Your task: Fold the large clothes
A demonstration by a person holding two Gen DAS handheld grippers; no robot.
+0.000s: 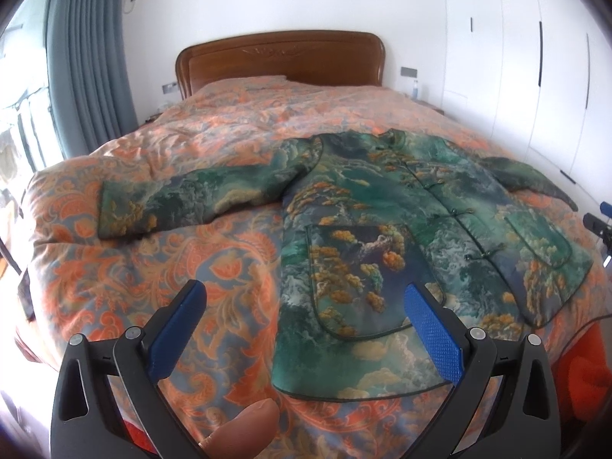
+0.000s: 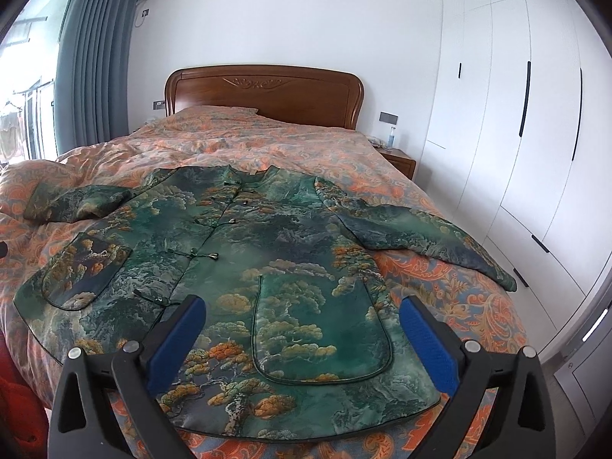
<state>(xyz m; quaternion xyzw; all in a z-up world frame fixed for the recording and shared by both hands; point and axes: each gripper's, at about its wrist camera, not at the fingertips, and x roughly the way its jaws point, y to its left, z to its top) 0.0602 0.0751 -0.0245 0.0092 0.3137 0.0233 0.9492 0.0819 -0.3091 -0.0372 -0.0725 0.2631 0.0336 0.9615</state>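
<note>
Jacket (image 2: 244, 252) lies flat, front up, sleeves spread, on the quilt (image 1: 160, 267) at the bed's foot. Left gripper (image 1: 306, 329) and right gripper (image 2: 302, 340) hover above the hem, jaws wide, holding nothing. Risks: padded cloth slipping free; quilt pinched along; far sleeve (image 2: 420, 237) sliding off the edge.

Jacket (image 2: 244, 267) flat on quilted bed (image 2: 440, 294)

The jacket (image 2: 244, 267) is deep green, printed with grey-white clouds and golden-orange trees, and edged in dark piping. The bedspread (image 1: 160, 267) shows orange scrolls on grey-blue. Both grippers' pads (image 2: 424, 340) are blue on black frames. The headboard (image 2: 267, 91) is reddish-brown, the curtain (image 2: 95, 57) grey-blue.
</note>
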